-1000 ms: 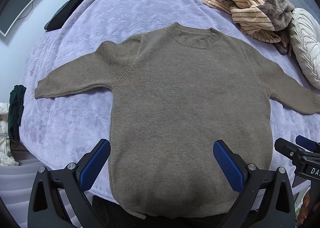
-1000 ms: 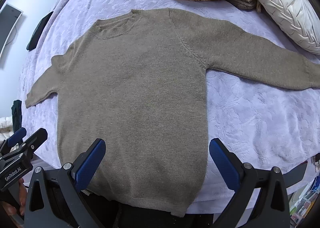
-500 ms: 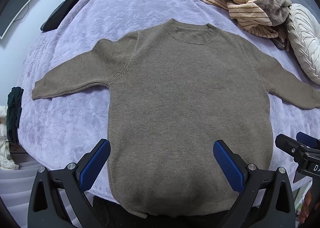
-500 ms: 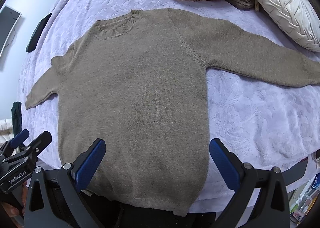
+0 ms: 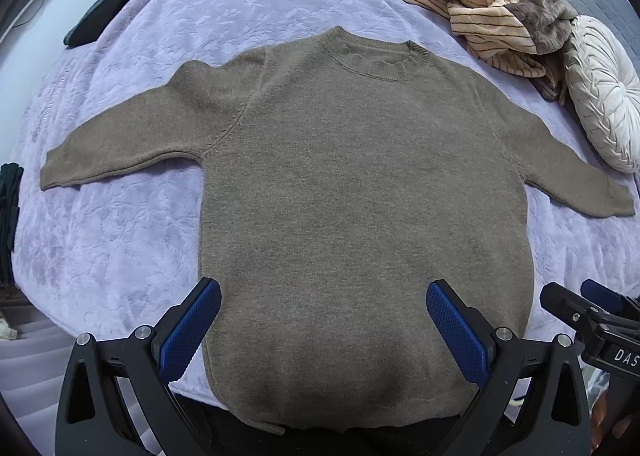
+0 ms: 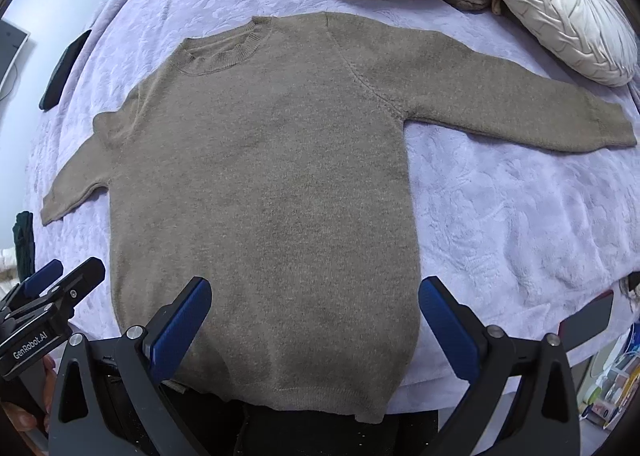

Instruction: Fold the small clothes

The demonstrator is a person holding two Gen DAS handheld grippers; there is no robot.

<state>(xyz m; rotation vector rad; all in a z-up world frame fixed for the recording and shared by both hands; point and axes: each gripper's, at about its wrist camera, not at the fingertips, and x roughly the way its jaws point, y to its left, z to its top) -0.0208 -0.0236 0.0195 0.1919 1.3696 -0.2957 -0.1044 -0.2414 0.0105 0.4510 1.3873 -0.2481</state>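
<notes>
A brown sweater lies flat on a bed covered in a lavender embossed spread, both sleeves stretched out to the sides, neck toward the far end and hem hanging a bit over the near edge. The left gripper hovers over the hem with its jaws wide apart, holding nothing, and the right gripper sits just beside it, jaws spread the same way (blue pads on both). Past the collar there's a crumpled striped garment touching a round pleated cushion near the right sleeve. A flat dark object rests on the far left of the bed (can't tell what it is). A white wall runs along the left, and some clutter shows at the right wrist view's bottom right corner.
</notes>
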